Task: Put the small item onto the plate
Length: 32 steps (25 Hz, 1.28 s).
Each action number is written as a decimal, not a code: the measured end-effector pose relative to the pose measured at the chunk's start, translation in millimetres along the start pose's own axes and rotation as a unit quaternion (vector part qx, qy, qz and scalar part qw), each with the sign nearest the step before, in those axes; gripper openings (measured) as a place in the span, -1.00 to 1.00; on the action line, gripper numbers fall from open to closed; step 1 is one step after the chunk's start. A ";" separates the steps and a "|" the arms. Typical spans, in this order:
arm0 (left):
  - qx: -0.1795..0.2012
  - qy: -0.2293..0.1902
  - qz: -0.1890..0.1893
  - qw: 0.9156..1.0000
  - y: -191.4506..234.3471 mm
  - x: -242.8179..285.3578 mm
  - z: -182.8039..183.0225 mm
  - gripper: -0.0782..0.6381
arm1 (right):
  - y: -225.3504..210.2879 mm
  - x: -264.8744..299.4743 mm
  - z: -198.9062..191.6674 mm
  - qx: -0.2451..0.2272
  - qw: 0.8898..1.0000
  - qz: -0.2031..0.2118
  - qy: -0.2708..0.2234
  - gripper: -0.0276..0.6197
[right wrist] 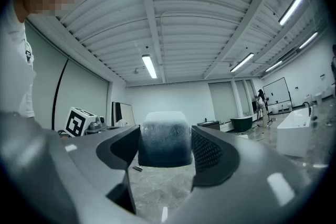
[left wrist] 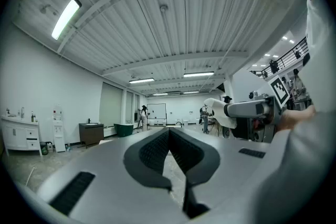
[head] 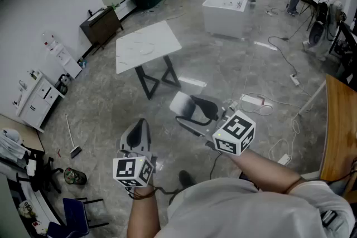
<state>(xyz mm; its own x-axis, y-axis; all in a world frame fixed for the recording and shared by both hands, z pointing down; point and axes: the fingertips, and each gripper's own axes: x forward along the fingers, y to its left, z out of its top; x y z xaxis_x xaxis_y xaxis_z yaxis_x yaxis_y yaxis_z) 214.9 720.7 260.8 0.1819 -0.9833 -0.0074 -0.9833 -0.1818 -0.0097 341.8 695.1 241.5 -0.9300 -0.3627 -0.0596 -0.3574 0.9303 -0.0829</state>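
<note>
In the right gripper view a small block (right wrist: 164,140), frosted white on top and dark below, sits between the jaws of my right gripper (right wrist: 165,152), and both pads press on its sides. The head view shows that gripper (head: 187,108) held out over the floor, with its marker cube behind it. My left gripper (head: 140,122) hangs lower left of it. In its own view the left gripper (left wrist: 169,134) is shut with nothing in it, tips touching. A faint ring on the white table (head: 146,45) is too small to tell as a plate.
A white bathtub (head: 226,8) stands beyond the table, and a dark cabinet (head: 101,24) is against the left wall. A wooden tabletop (head: 338,131) shows at the right edge. Cables (head: 262,102) trail over the grey floor. People stand at the far back.
</note>
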 end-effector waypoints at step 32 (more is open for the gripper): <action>-0.018 0.016 -0.044 0.999 225.8 107.1 -18.7 -0.76 | -56.0 243.3 -22.8 0.003 0.999 -0.048 0.015 -0.01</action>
<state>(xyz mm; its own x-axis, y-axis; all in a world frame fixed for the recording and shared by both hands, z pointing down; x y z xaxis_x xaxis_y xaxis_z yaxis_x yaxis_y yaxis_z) 12.2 574.2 276.5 0.2672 -0.9633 0.0236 -0.9634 -0.2666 0.0262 133.6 556.1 254.3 -0.8937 -0.4482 -0.0219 -0.4445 0.8909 -0.0930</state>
